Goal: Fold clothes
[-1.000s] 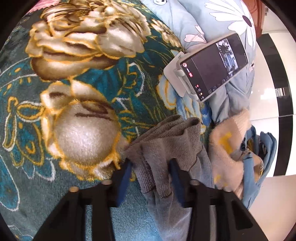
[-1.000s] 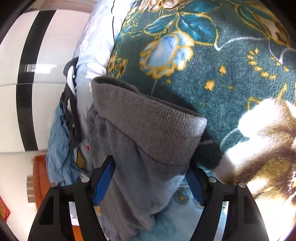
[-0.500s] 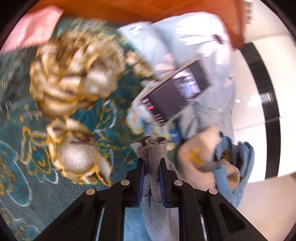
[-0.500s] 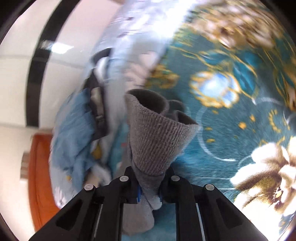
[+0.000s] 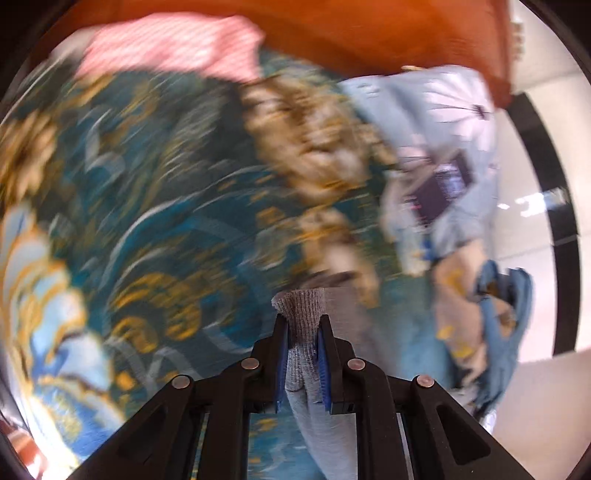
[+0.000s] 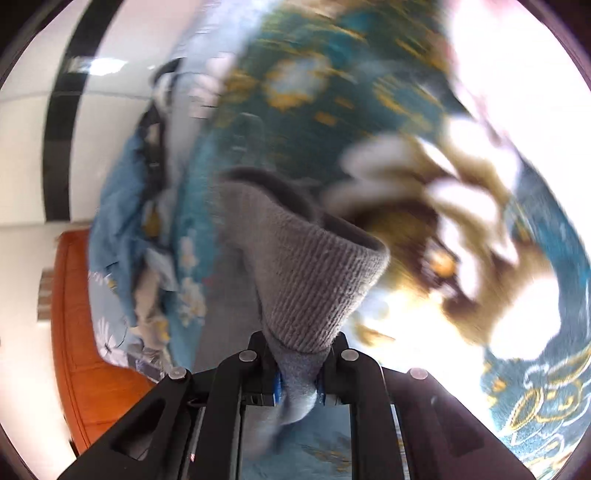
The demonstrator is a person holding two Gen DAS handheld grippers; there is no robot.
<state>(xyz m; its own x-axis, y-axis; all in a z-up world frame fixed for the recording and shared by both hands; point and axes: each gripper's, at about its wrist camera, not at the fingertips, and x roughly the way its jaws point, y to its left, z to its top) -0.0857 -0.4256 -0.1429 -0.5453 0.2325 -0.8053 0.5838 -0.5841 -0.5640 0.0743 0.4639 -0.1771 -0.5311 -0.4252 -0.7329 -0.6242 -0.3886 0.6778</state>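
A grey garment with a ribbed knit hem (image 5: 303,314) is held between both grippers over a teal flowered blanket (image 5: 166,221). My left gripper (image 5: 303,332) is shut on a narrow fold of the hem, and smooth grey cloth hangs below its blue pads. In the right wrist view the ribbed hem (image 6: 314,288) flares out like a cone above my right gripper (image 6: 298,350), which is shut on its bunched base. Both views are blurred by motion.
A phone on a white holder (image 5: 439,192) lies on light blue daisy-print bedding (image 5: 443,103) at the right. A beige and blue pile of clothes (image 5: 484,317) sits at the bed's edge, with a pink cloth (image 5: 166,48) and an orange headboard (image 5: 369,29) farther back. White floor lies beyond.
Both grippers went from open around the grey hem to shut on it. Both then lifted and swung across the blanket with the garment, and the phone has slid away to the right.
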